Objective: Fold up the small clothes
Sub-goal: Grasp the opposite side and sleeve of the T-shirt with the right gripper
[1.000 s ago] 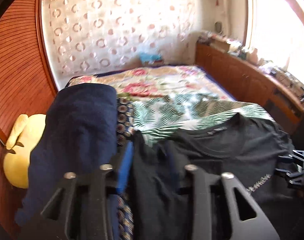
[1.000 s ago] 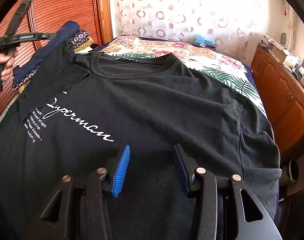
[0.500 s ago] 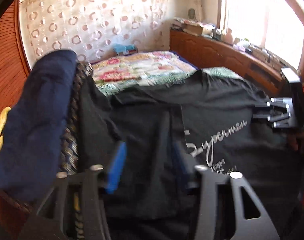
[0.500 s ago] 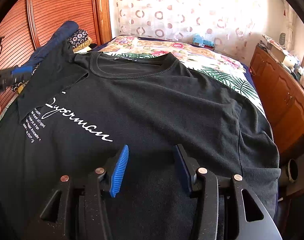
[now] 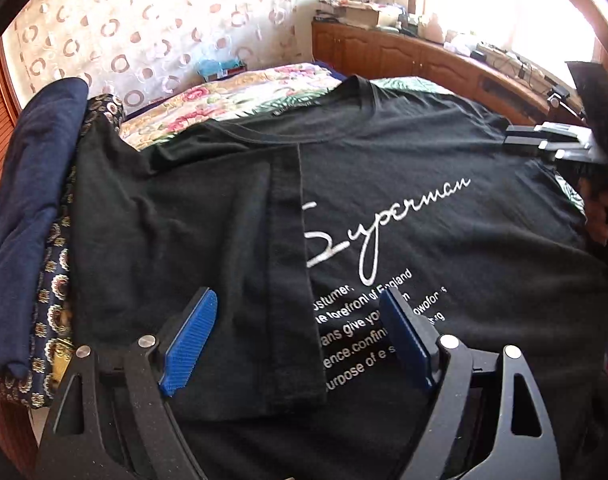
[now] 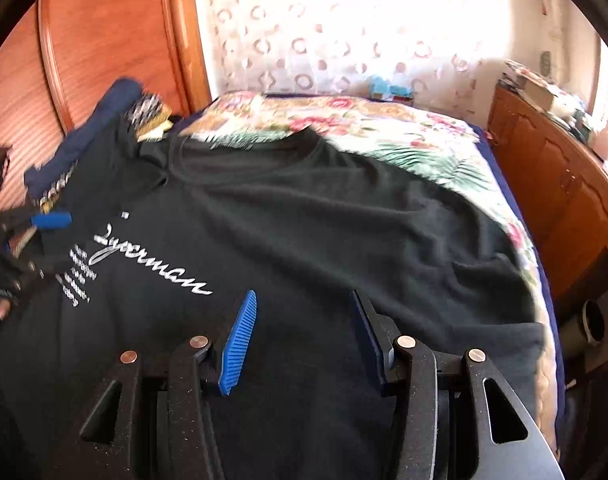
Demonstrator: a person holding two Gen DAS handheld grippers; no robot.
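Observation:
A black T-shirt (image 5: pixel 403 168) with white "Superman" lettering lies spread on the bed; it also shows in the right wrist view (image 6: pixel 304 220). Its left sleeve (image 5: pixel 208 216) is folded inward over the chest, covering the start of the print. My left gripper (image 5: pixel 300 320) is open and empty, hovering low over the folded sleeve's lower edge. My right gripper (image 6: pixel 302 320) is open and empty above the shirt's lower middle. The right gripper shows at the right edge of the left wrist view (image 5: pixel 551 142). The left gripper shows at the left edge of the right wrist view (image 6: pixel 44 222).
A navy garment (image 5: pixel 28 200) and a patterned cloth (image 5: pixel 54 304) are piled left of the shirt. A floral bedspread (image 6: pixel 363 120) covers the bed beyond the collar. A wooden cabinet (image 6: pixel 555 184) runs along the right; a wooden wardrobe (image 6: pixel 104 48) stands on the left.
My left gripper swung right from the navy pile and now sits low over the folded sleeve. My right gripper shifted slightly; its view now tilts and blurs.

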